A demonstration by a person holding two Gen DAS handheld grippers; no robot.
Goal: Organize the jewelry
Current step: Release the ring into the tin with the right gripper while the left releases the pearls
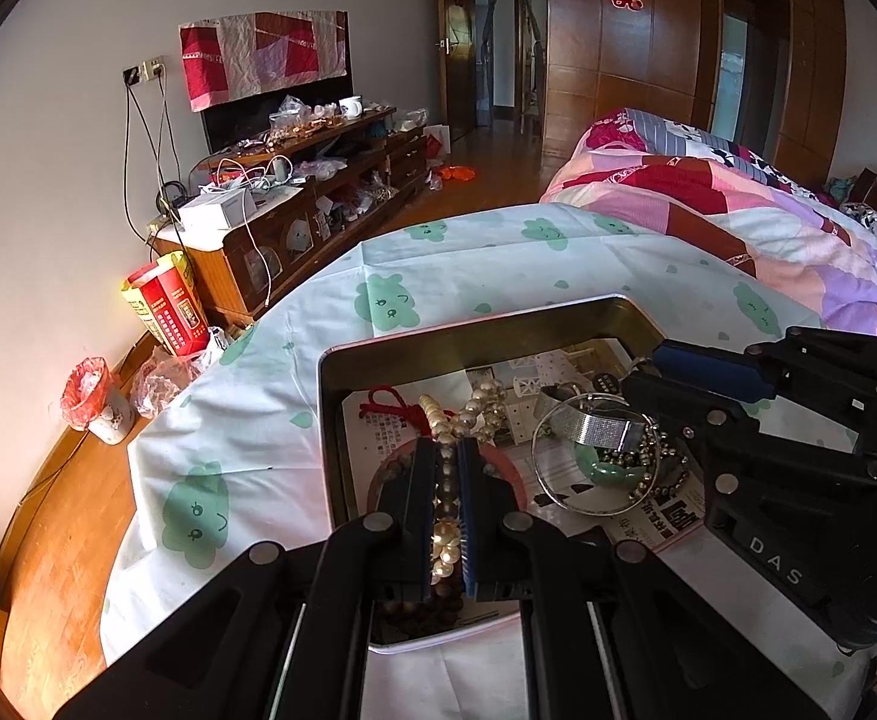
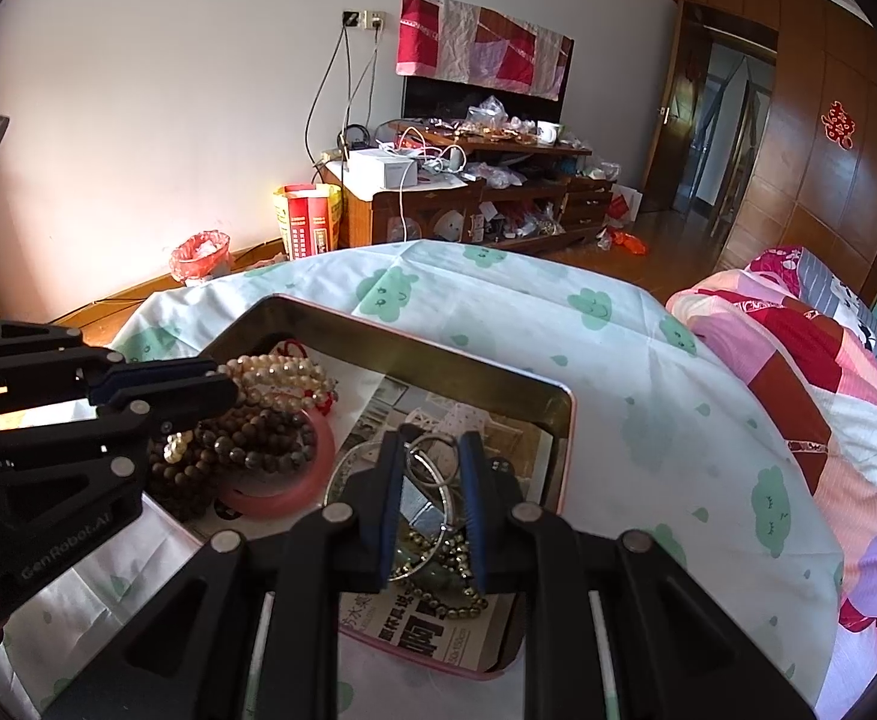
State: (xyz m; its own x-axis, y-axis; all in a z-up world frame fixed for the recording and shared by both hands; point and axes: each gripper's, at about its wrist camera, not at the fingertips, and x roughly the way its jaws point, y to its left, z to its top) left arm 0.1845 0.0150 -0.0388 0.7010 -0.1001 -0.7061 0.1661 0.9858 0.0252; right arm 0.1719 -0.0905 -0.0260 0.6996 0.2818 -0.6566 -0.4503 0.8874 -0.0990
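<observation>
An open metal tin [image 1: 498,330] [image 2: 414,336] lined with newspaper holds the jewelry. My left gripper [image 1: 445,443] [image 2: 226,378] is shut on a pearl necklace [image 1: 480,405] [image 2: 282,372], whose strand runs between the pads. Under it lie brown wooden beads [image 2: 246,450], a pink bangle [image 2: 294,495] and a red cord [image 1: 390,405]. My right gripper [image 2: 431,441] [image 1: 642,373] is in the tin's right half, shut on a silver bracelet [image 1: 594,429] [image 2: 432,471]. Beneath that lie a thin silver bangle [image 1: 543,483], a green jade piece [image 1: 606,473] and a dark bead chain [image 1: 654,456].
The tin sits on a table under a white cloth with green clouds [image 1: 390,300] [image 2: 648,408]. A bed with a patchwork quilt [image 1: 738,210] [image 2: 828,390] stands to the right. A cluttered wooden cabinet [image 2: 468,198] and a red-lined bin [image 1: 93,399] stand by the wall.
</observation>
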